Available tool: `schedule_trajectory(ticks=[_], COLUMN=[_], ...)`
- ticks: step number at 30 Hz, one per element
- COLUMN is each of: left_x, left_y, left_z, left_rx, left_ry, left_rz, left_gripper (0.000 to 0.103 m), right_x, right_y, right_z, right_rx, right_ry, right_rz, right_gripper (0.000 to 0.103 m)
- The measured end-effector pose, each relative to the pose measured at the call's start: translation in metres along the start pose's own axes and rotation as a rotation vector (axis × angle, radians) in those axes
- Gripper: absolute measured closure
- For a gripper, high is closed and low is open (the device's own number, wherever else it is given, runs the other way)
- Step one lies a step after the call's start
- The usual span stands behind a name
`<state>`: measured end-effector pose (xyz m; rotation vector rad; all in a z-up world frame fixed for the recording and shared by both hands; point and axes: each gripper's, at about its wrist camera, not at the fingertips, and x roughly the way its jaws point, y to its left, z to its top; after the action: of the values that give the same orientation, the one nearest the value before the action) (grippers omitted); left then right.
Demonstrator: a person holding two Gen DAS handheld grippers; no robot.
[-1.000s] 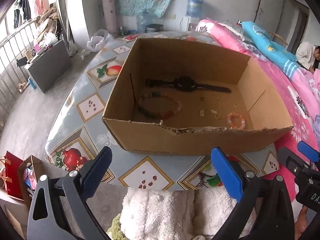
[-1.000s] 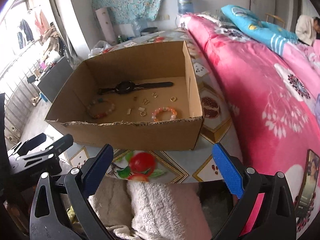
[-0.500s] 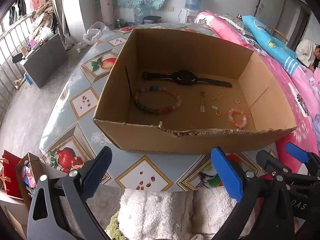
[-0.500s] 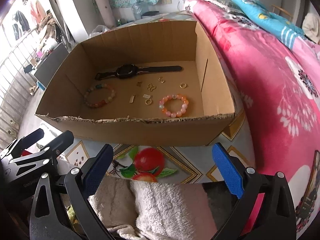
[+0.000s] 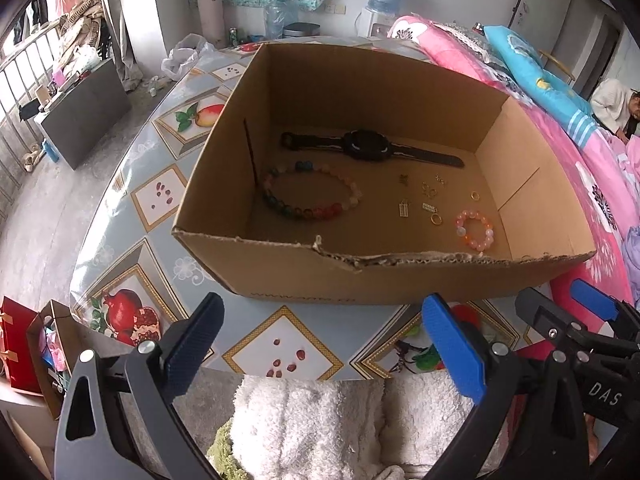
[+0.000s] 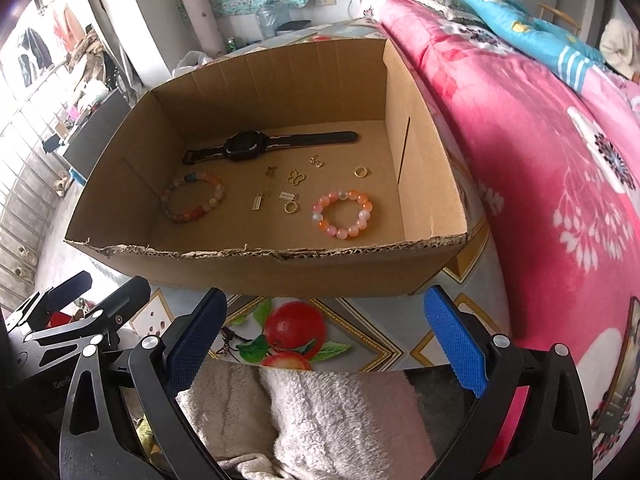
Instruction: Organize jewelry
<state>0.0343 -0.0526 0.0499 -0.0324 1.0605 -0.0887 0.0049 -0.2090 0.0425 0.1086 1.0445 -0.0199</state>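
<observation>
An open cardboard box [image 5: 400, 276] [image 6: 264, 272] stands on the table. Inside lie a black watch [image 5: 368, 148] [image 6: 256, 148], a multicoloured bead bracelet [image 5: 312, 196] [image 6: 194, 198], a pink-orange bead bracelet [image 5: 474, 230] [image 6: 342, 214], a gold ring [image 5: 475, 196] [image 6: 361, 171] and several small gold charms [image 5: 428, 200] [image 6: 288, 188]. My left gripper [image 5: 324, 346] is open before the box's front wall, nothing between its fingers. Beside it, my right gripper [image 6: 326, 342] is open and empty too, also outside the box.
The table [image 5: 132, 200] wears a fruit-print cloth. A pink quilted bed [image 6: 540, 140] borders the box on the right. A fluffy white towel [image 5: 320, 420] lies below the grippers. A person [image 5: 616, 104] sits at far right. A low cabinet [image 5: 84, 108] stands on the floor to the left.
Both grippers have risen and tipped toward the box, so more of its floor and jewelry shows. Both stay open; nothing in the box has moved.
</observation>
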Motion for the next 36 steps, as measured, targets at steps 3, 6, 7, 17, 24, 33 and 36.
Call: schedule_trajectory(ticks=[3, 6, 7, 17, 24, 33, 36], left_x=[0.0007, 0.0036, 0.0044, 0.0083, 0.0065, 0.0068, 0.0065], left_y=[-0.0004, -0.0007, -0.0001, 0.001, 0.0025, 0.0028, 0.0033], left_z=[-0.0002, -0.0007, -0.0006, 0.0, 0.0022, 0.0032, 0.0033], left_rx=[0.005, 0.006, 0.004, 0.003, -0.002, 0.003, 0.003], left_ry=[0.002, 0.012, 0.015, 0.029, 0.019, 0.028, 0.026], left_rz=[0.007, 0.006, 0.001, 0.011, 0.014, 0.014, 0.014], left_gripper=[0.006, 0.006, 0.006, 0.006, 0.006, 0.006, 0.006], right_x=[0.0008, 0.0023, 0.0023, 0.0055, 0.0073, 0.0063, 0.0061], right_y=[-0.0002, -0.0007, -0.0008, 0.0, 0.0026, 0.002, 0.0021], right_z=[-0.0001, -0.0005, -0.0005, -0.0013, -0.0008, -0.0009, -0.0007], right_rx=[-0.004, -0.003, -0.005, -0.014, -0.021, -0.018, -0.019], right_ry=[0.002, 0.009, 0.009, 0.02, 0.025, 0.023, 0.024], right_rz=[-0.003, -0.007, -0.008, -0.006, -0.012, -0.017, -0.016], right_gripper=[0.008, 0.008, 0.008, 0.008, 0.008, 0.008, 0.008])
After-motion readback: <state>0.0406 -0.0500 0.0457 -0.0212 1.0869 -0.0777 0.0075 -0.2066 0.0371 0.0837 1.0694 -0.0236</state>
